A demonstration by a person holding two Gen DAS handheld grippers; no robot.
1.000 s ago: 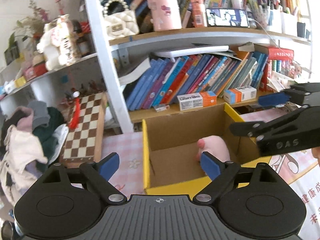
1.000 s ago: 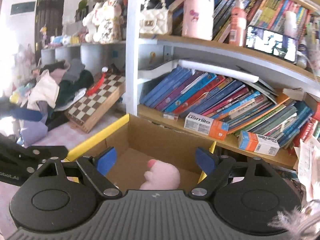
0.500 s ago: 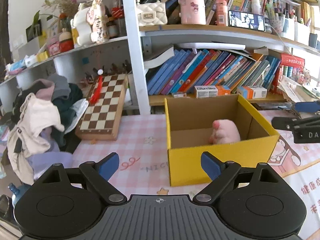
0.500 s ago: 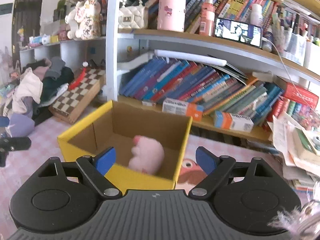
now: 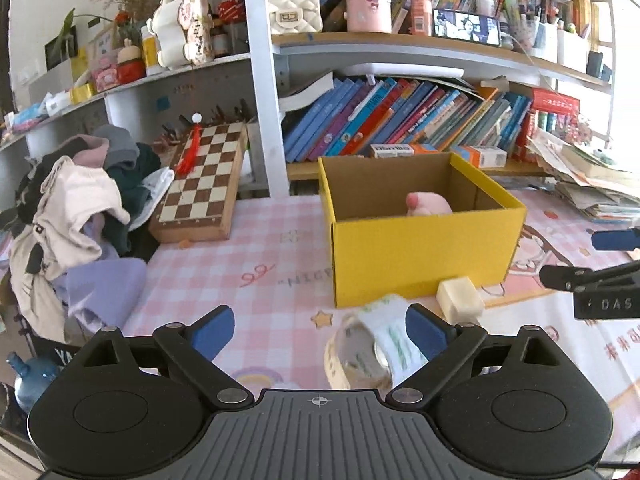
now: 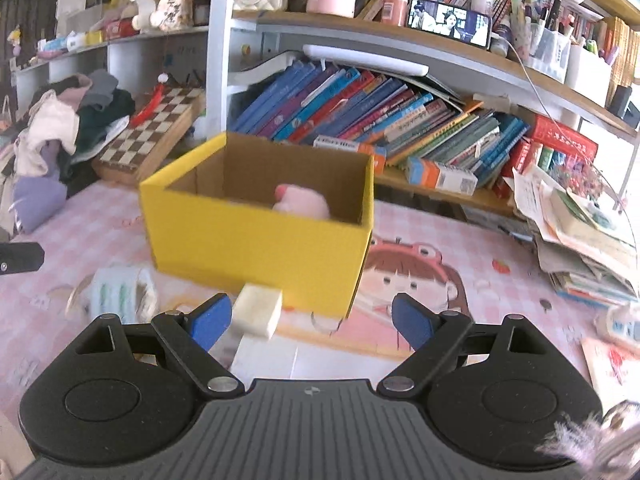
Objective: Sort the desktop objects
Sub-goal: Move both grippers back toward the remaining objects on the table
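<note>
A yellow cardboard box [image 5: 424, 248] stands on the pink checked mat with a pink plush toy [image 5: 428, 205] inside; both also show in the right wrist view, the box [image 6: 256, 240] and the toy [image 6: 304, 204]. A cream block [image 5: 459, 299] lies in front of the box, and a roll of patterned tape [image 5: 370, 354] lies near me. My left gripper [image 5: 320, 330] is open and empty, the tape by its right finger. My right gripper [image 6: 311, 316] is open and empty, the block [image 6: 258, 311] by its left finger.
A folding chessboard [image 5: 200, 184] leans at the back left by a pile of clothes [image 5: 76, 208]. Shelves of books [image 5: 400, 120] stand behind the box. A stack of papers [image 6: 580, 236] lies at the right. A white card [image 6: 266, 354] lies under the block.
Both grippers have pulled back from over the box toward the near side of the desk. The pink toy stays in the box. The tape and block have come into view.
</note>
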